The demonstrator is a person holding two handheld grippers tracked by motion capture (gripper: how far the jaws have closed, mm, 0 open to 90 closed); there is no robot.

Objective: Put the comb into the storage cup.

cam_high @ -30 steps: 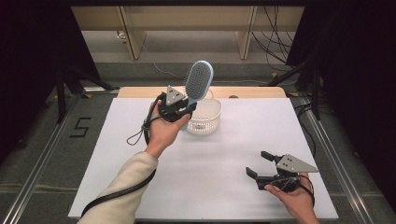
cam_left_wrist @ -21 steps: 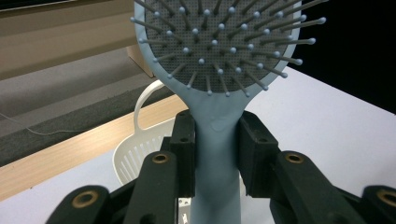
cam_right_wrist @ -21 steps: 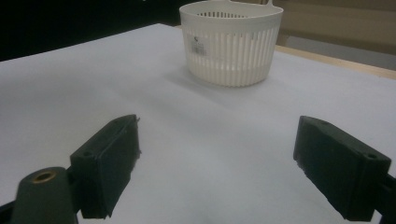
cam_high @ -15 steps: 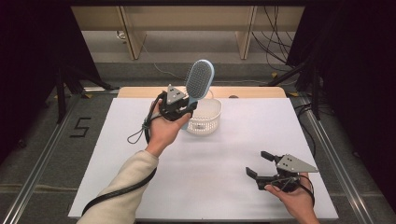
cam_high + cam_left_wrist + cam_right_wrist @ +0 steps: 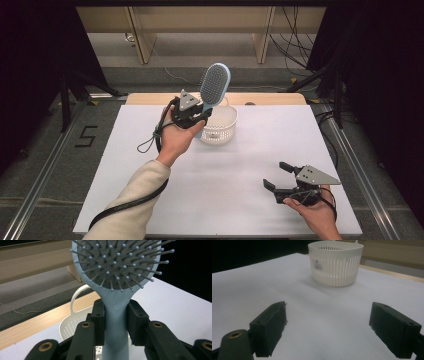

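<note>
The left hand-held gripper (image 5: 199,118) is clamping the brush (image 5: 117,277) upright by its handle, seemingly just over the basket (image 5: 218,127); next, lowering it in. The right hand-held gripper (image 5: 276,176) is idling wide open.

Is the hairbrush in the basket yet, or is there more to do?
Not yet. Picking up looks done: the left gripper clamps the blue hairbrush by its handle, head up, beside the white basket. Probably left: lower it in and let go. The right gripper waits open and empty near the table's front.
</note>
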